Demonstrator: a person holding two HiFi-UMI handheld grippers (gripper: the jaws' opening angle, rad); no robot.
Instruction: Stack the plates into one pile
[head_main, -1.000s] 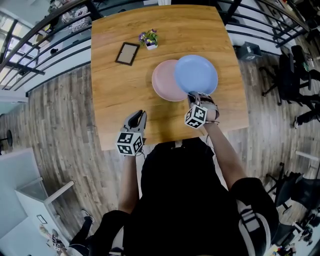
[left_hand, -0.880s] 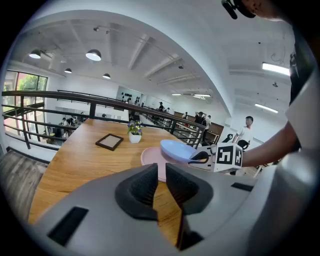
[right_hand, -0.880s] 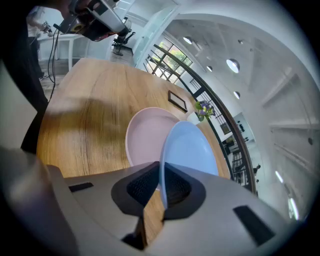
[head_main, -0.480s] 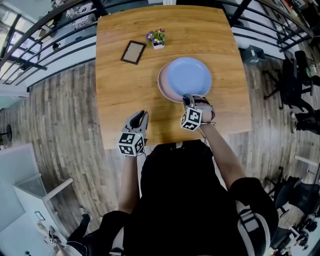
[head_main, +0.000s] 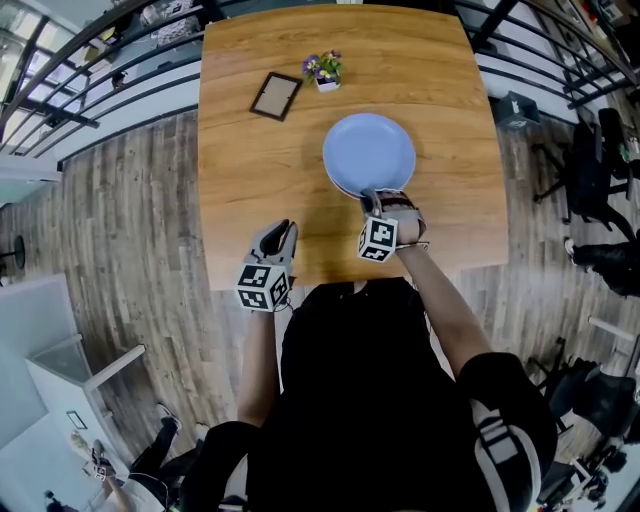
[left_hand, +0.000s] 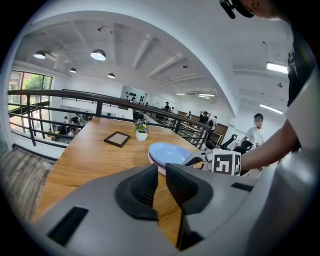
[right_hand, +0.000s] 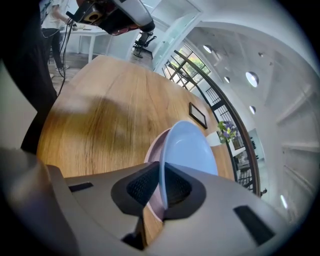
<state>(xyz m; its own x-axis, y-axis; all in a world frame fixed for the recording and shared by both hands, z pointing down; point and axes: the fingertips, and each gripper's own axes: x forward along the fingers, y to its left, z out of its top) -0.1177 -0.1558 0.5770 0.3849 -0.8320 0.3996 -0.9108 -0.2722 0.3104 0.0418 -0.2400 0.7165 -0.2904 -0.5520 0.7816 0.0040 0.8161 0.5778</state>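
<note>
From the head view, the right claw (head_main: 372, 198) is clamped on the near rim of the blue plate (head_main: 369, 150) at mid-frame. The plate covers all but a sliver of the pink plate (right_hand: 152, 152) on the desk (head_main: 250, 170), and whether it lies flat is unclear. The left claw (head_main: 279, 236), lower left, holds nothing, its jaws a crack apart.

Left claw (left_hand: 161, 172) above the bench (left_hand: 85, 160)
Its jaws stand a sliver apart, nothing between them; beyond, the right claw (left_hand: 193, 160) meets the blue plate (left_hand: 167, 151) lying on a pink plate (left_hand: 152, 160)
</note>
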